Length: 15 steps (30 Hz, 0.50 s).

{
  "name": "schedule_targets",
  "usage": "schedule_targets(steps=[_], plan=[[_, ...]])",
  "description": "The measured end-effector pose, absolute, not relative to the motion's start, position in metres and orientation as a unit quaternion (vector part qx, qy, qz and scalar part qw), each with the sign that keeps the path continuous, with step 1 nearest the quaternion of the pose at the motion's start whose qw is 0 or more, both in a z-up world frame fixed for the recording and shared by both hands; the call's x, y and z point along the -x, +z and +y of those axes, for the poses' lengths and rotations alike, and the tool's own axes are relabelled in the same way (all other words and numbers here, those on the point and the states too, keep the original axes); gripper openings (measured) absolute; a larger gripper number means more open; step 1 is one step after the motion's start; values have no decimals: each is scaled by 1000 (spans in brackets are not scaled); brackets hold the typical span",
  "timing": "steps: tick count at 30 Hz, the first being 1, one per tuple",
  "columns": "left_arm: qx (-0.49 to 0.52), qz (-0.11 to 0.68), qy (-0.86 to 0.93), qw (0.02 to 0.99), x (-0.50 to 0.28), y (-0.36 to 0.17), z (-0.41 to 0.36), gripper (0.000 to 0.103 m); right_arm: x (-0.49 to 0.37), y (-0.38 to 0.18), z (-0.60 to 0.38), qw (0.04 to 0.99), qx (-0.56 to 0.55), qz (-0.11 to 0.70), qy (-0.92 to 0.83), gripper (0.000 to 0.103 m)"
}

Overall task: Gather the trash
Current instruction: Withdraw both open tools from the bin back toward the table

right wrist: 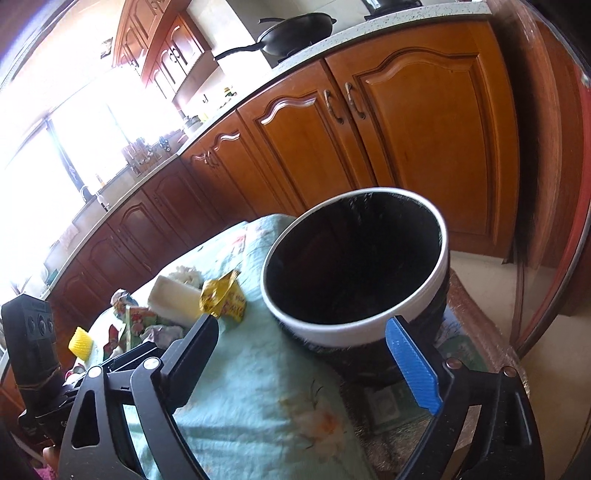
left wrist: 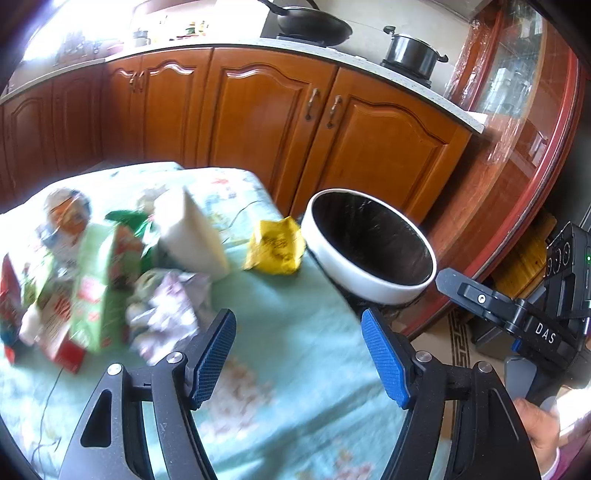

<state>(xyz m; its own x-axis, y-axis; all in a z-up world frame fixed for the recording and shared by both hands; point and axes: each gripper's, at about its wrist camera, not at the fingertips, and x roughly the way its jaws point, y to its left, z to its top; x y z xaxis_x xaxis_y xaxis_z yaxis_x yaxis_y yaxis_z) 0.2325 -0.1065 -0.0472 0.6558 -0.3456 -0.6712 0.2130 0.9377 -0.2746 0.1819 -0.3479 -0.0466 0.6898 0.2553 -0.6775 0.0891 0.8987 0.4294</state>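
Observation:
A white-rimmed trash bin (left wrist: 373, 254) with a black liner stands at the right edge of the table (left wrist: 288, 332); it also shows in the right wrist view (right wrist: 354, 273). Trash lies on the light green cloth: a yellow wrapper (left wrist: 275, 245) (right wrist: 223, 299), a white box (left wrist: 192, 232) (right wrist: 173, 297), a green carton (left wrist: 96, 288), crumpled paper (left wrist: 166, 310). My left gripper (left wrist: 299, 360) is open and empty above the cloth, right of the pile. My right gripper (right wrist: 310, 350) is open and empty just before the bin's near rim.
Wooden kitchen cabinets (left wrist: 266, 110) run behind the table, with a wok (left wrist: 314, 22) and a pot (left wrist: 413, 51) on the counter. A glass-fronted cabinet (left wrist: 517, 110) stands at the right. A thin cable (left wrist: 48, 398) lies on the cloth.

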Motion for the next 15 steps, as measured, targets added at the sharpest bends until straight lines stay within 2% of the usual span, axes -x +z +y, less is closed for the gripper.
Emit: schedule_targets(steps=[10,15], plan=[[114,387,-125,907,-193,-45,-62,70,-170,-52,-312,887,-219,400,71,94],[120,384,-117,908,-184,-42,-51,70,-170,-50,-296,886,-214,402,87,100]])
